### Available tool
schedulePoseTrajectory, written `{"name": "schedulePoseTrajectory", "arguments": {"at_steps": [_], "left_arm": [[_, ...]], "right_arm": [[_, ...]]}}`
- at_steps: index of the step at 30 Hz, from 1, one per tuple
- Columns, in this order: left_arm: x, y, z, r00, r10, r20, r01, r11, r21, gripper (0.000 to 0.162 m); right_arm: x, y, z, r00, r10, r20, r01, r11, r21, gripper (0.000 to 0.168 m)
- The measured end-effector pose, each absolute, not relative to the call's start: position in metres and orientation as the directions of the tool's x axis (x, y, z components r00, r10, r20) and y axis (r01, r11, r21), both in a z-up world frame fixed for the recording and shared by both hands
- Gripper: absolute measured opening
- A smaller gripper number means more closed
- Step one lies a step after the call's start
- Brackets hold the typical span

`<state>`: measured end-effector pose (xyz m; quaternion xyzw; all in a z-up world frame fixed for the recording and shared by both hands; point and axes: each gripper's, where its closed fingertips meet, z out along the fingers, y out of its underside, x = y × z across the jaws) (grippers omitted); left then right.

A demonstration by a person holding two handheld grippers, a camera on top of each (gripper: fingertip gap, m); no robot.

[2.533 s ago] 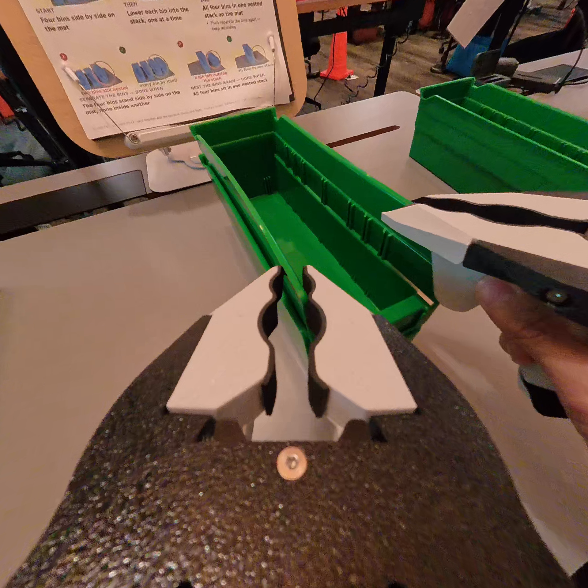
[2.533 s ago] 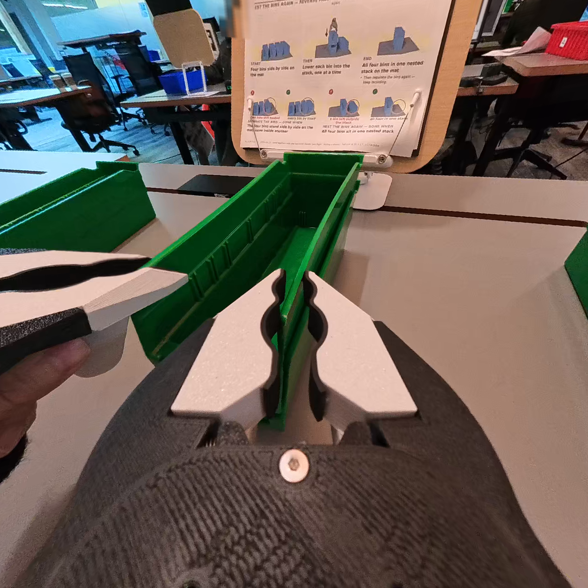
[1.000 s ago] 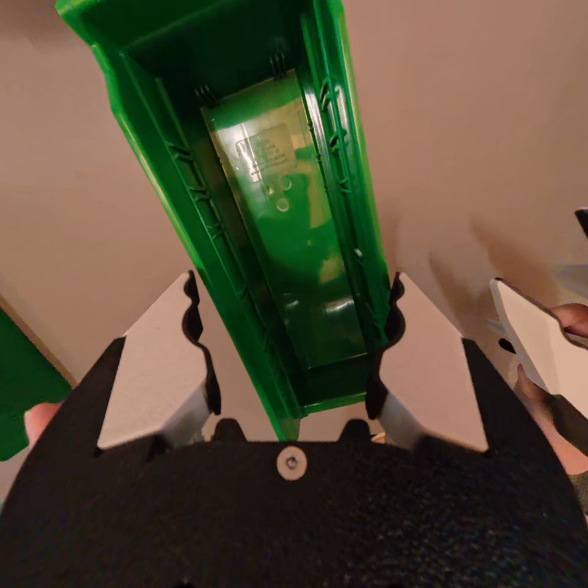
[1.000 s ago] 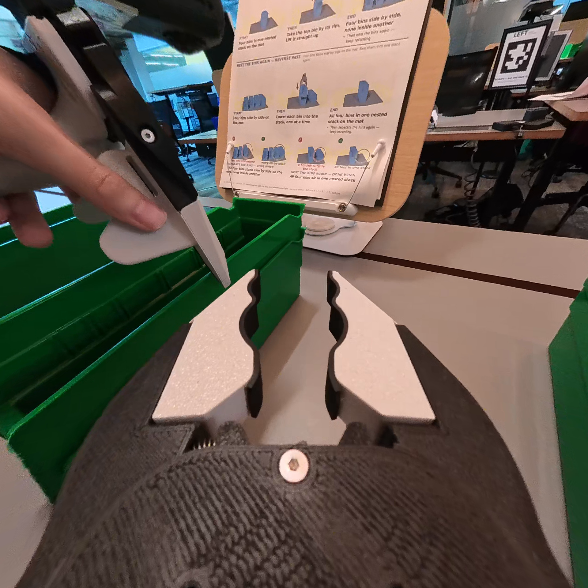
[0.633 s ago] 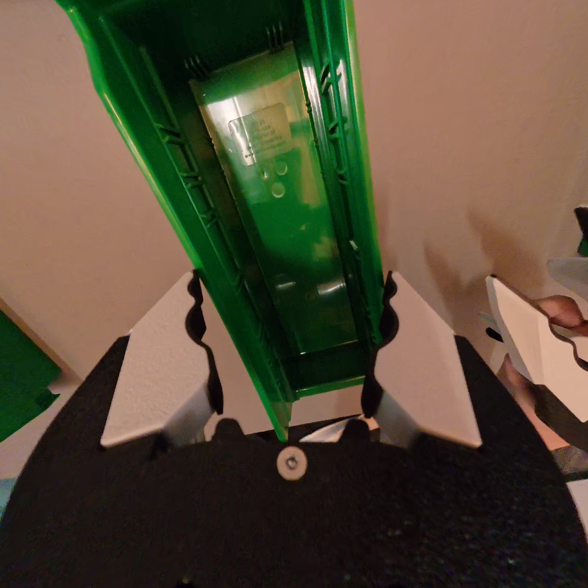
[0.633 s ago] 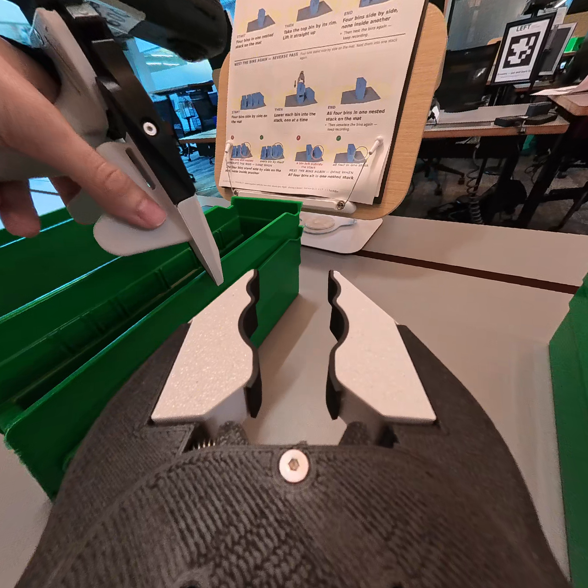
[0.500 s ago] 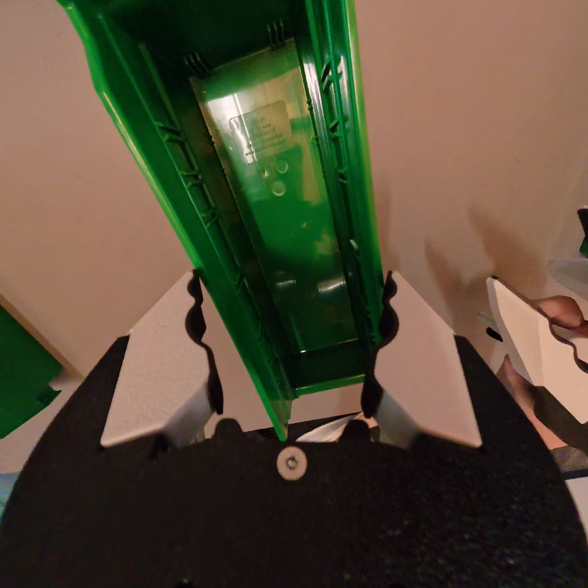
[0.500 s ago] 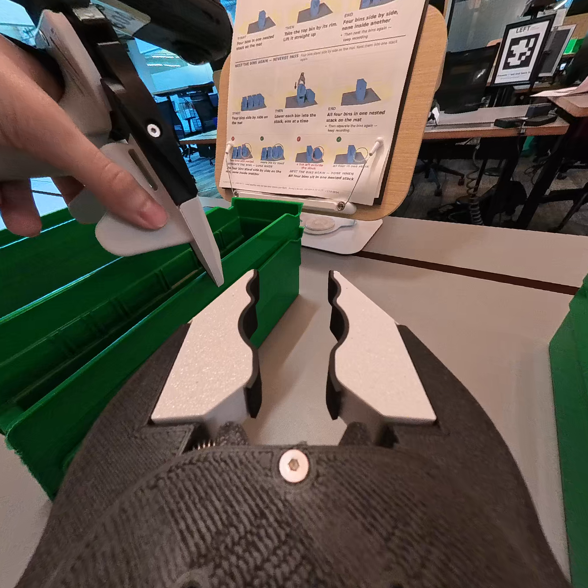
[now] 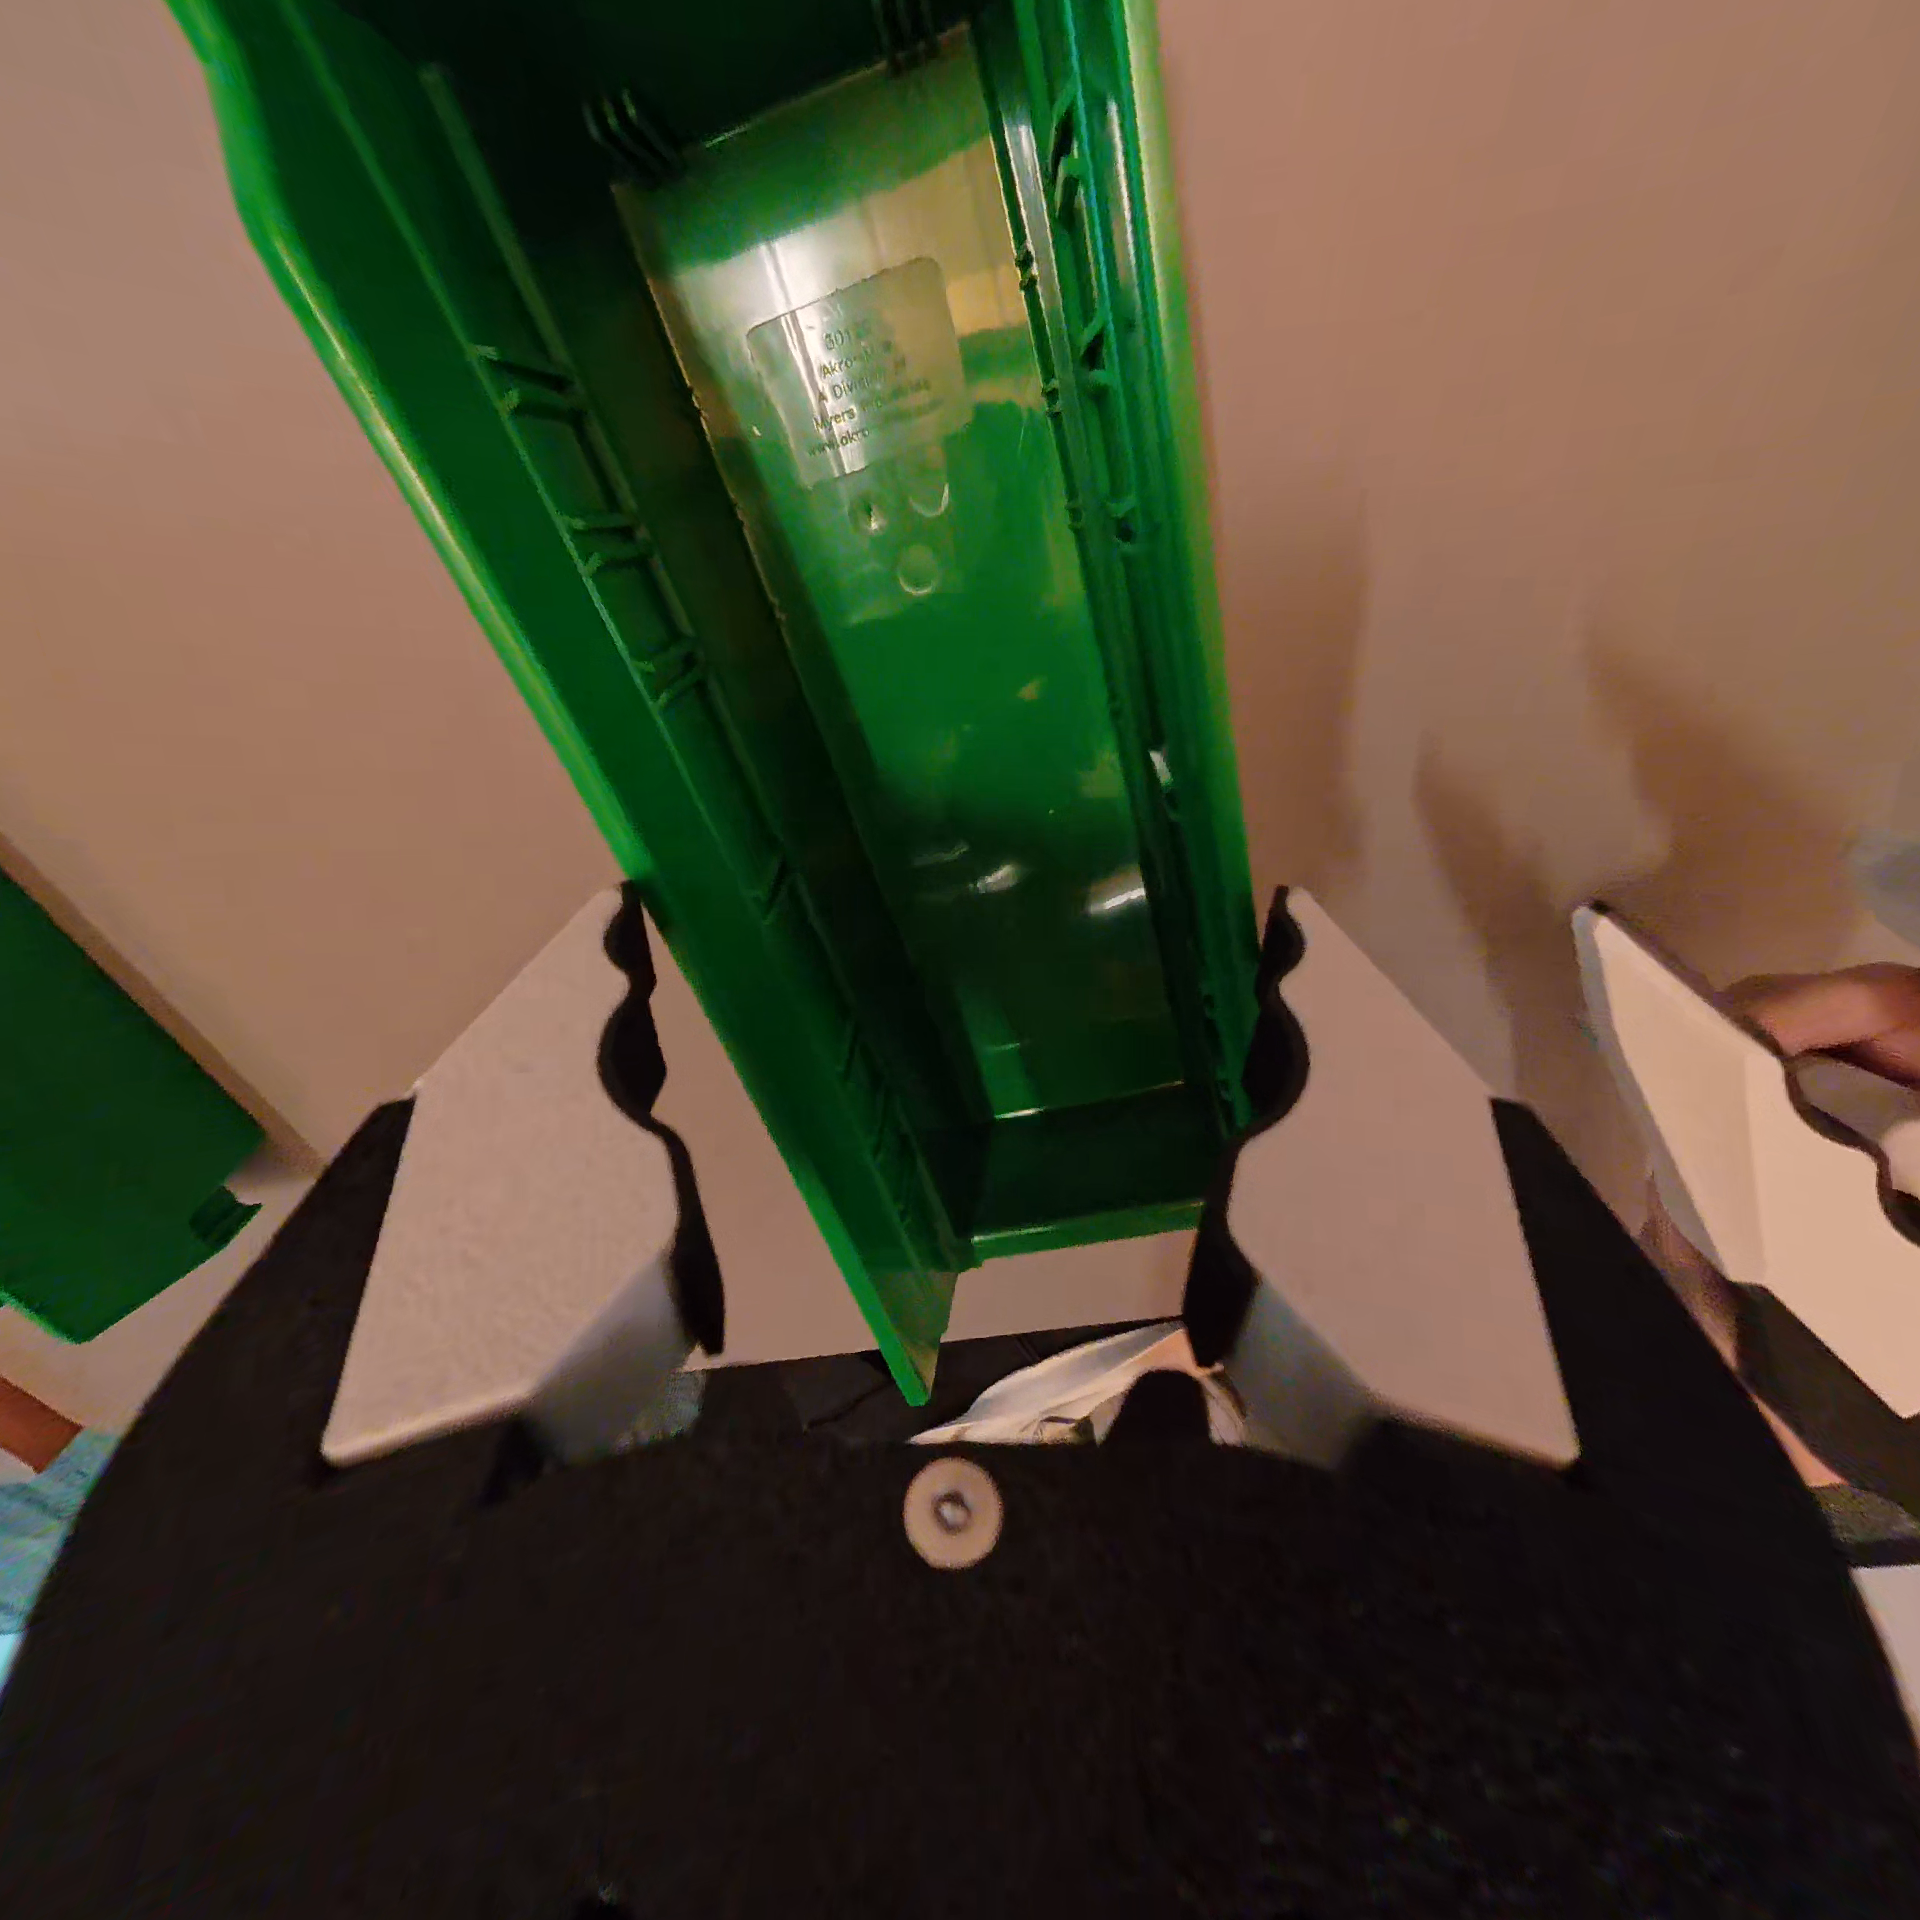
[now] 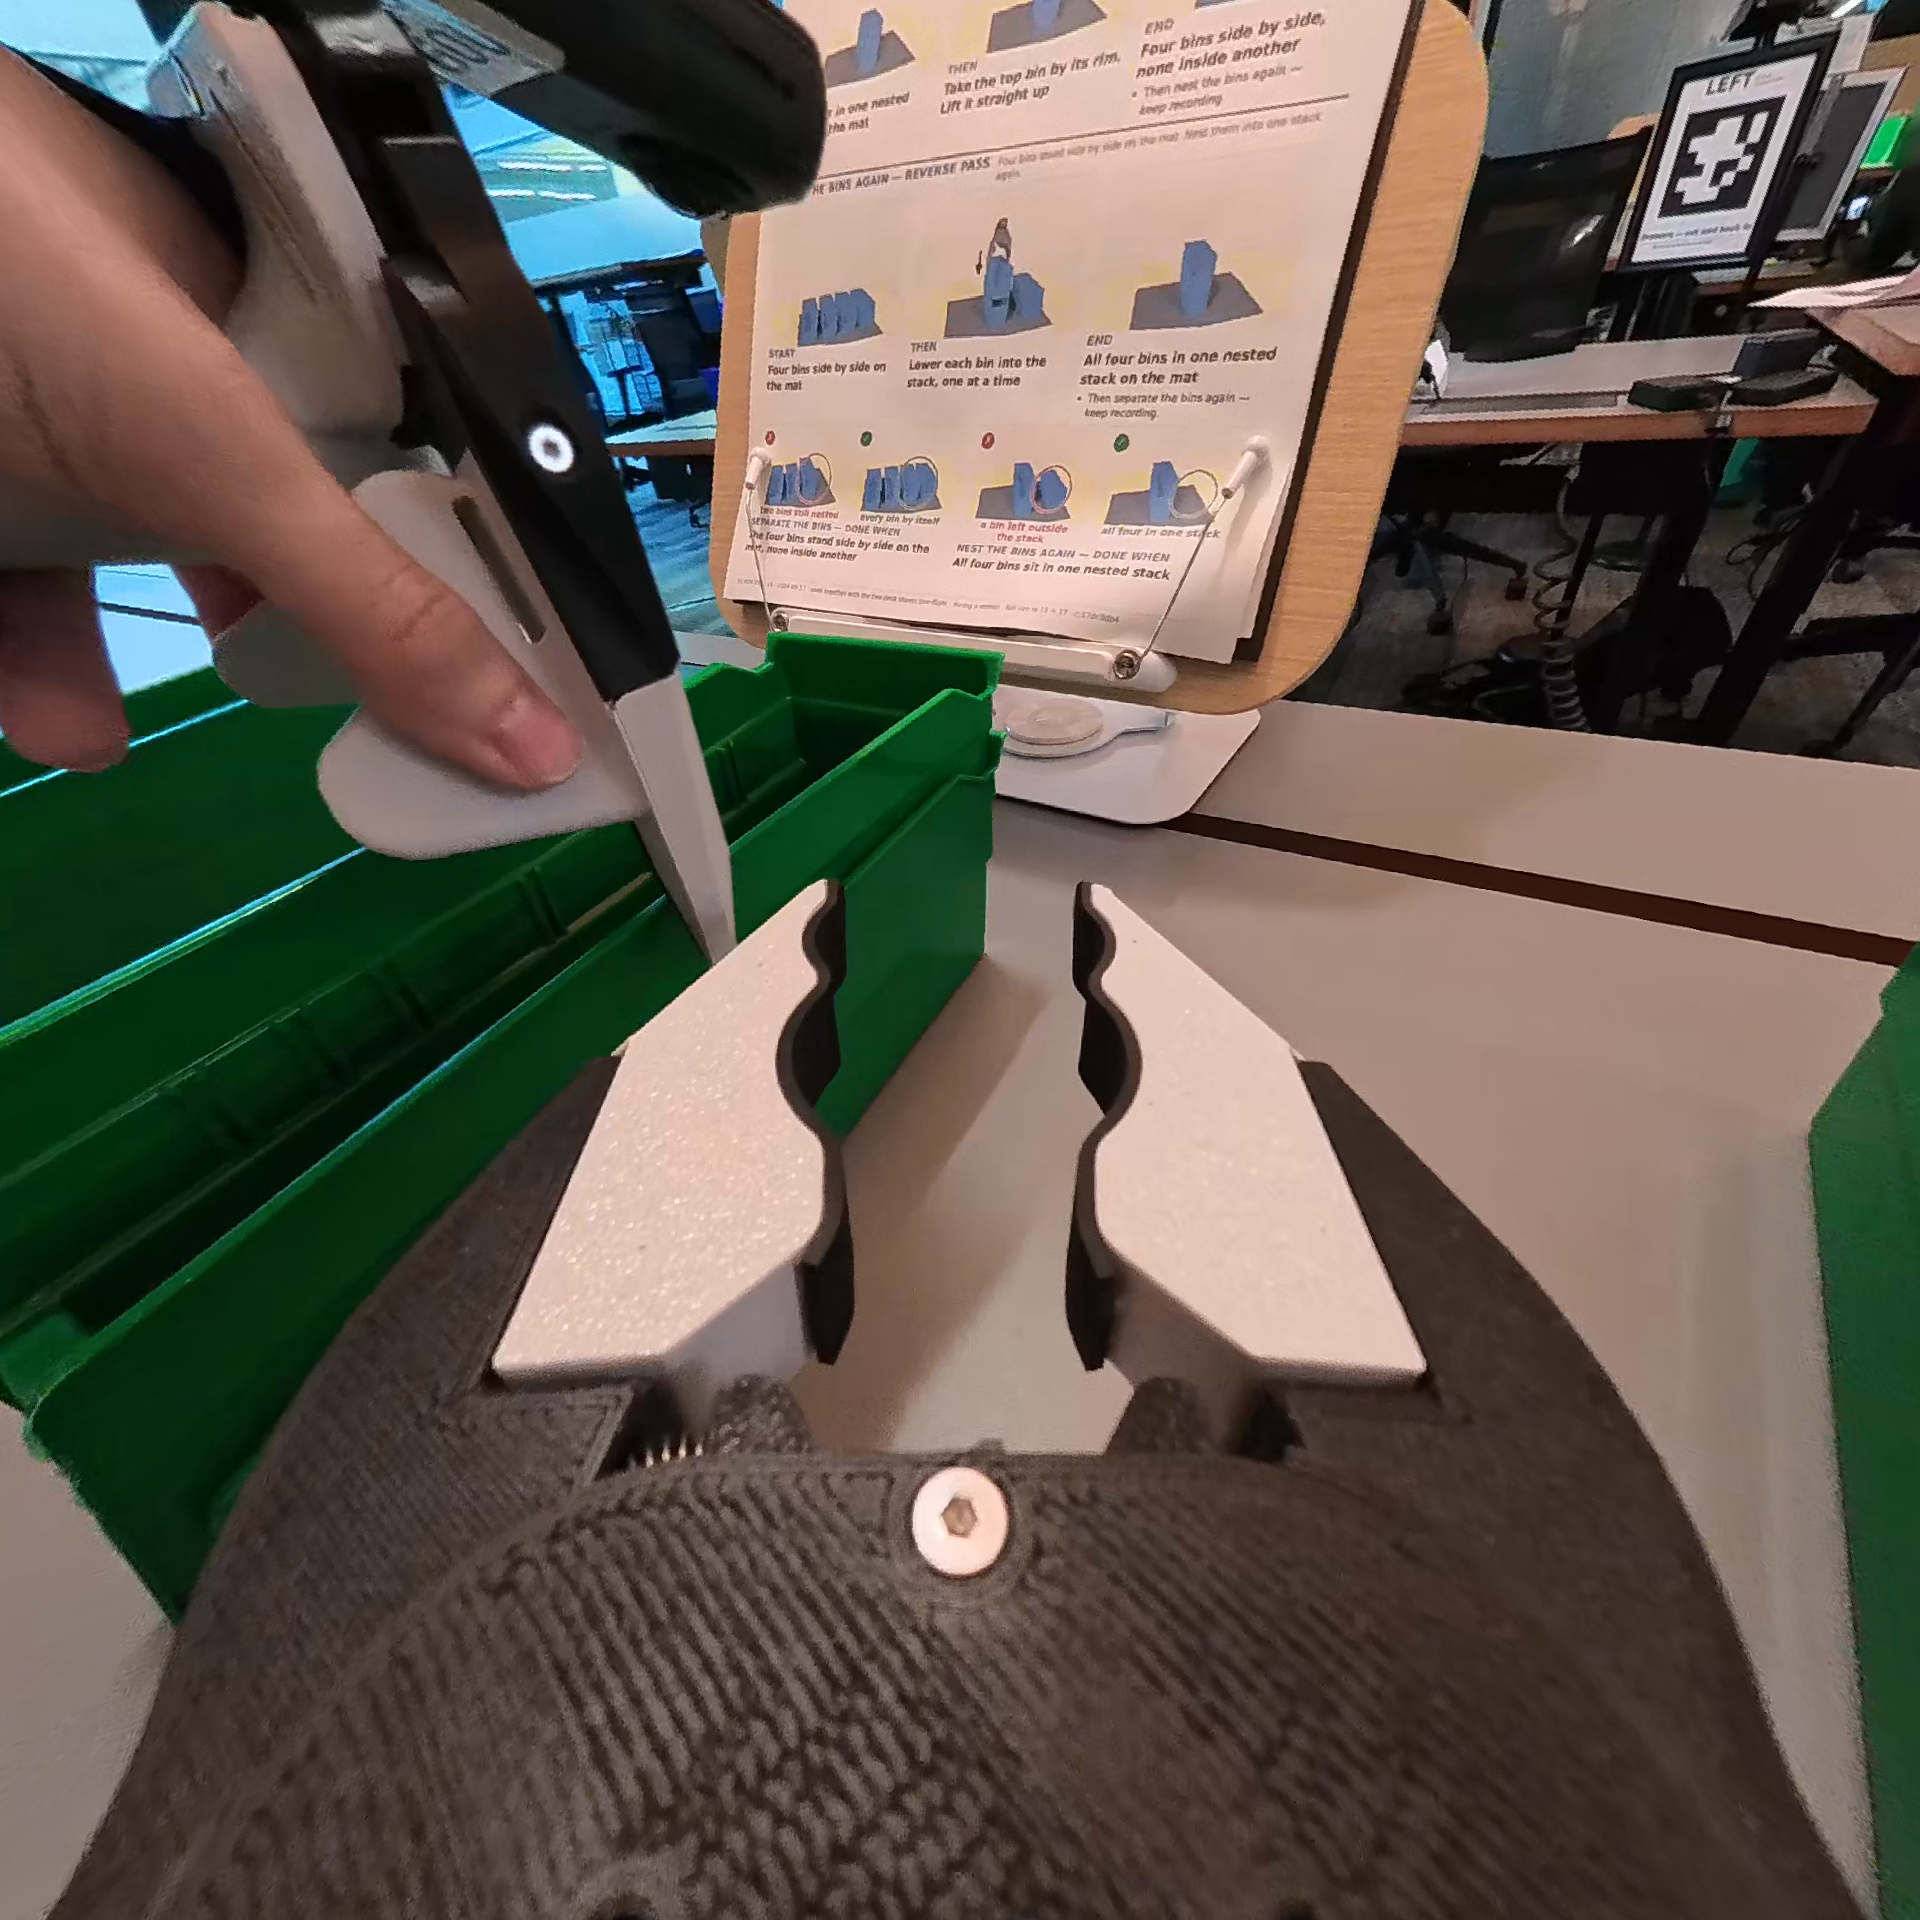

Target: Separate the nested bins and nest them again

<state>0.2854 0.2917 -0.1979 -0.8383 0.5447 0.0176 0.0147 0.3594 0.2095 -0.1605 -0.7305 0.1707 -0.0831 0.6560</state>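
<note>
A long green bin (image 9: 935, 644) lies on the tan mat and runs away from me in the left wrist view. My left gripper (image 9: 953, 904) is open wide and straddles its near end. The right finger (image 9: 1382, 1164) touches the bin's right wall; the left finger (image 9: 520, 1164) stands apart from the left wall. In the right wrist view the bins (image 10: 436, 997) sit nested, one inside another, at the left. My right gripper (image 10: 956, 894) is open and empty over the grey table, just right of them. The left gripper's finger (image 10: 675, 790) points down onto the bin rim.
Another green bin (image 10: 1870, 1351) stands at the right edge, and one (image 9: 94, 1122) at the left of the left wrist view. An instruction sheet on a wooden stand (image 10: 1392, 416) stands behind the bins. Desks and chairs lie beyond the table.
My left gripper has crept a little farther over the bin's near end, jaws still wide. The right gripper has hardly moved.
</note>
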Motion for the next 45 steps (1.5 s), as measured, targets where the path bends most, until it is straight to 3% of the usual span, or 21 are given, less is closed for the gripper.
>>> {"name": "schedulePoseTrajectory", "arguments": {"at_steps": [8,24,45], "left_arm": [[0.286,0.292,-0.198,0.433,-0.899,-0.069,-0.901,-0.434,0.012,0.108],[0.284,0.3,-0.196,0.413,-0.907,-0.082,-0.91,-0.415,0.006,0.08],[0.278,0.315,-0.166,0.419,-0.905,-0.069,-0.907,-0.421,0.013,0.073]], "right_arm": [[0.358,0.21,-0.161,0.93,-0.355,-0.101,-0.14,-0.086,-0.986,0.043],[0.356,0.209,-0.161,0.934,-0.343,-0.096,-0.136,-0.093,-0.986,0.043],[0.33,0.228,-0.171,0.969,-0.24,-0.051,-0.095,-0.175,-0.98,0.045]]}}
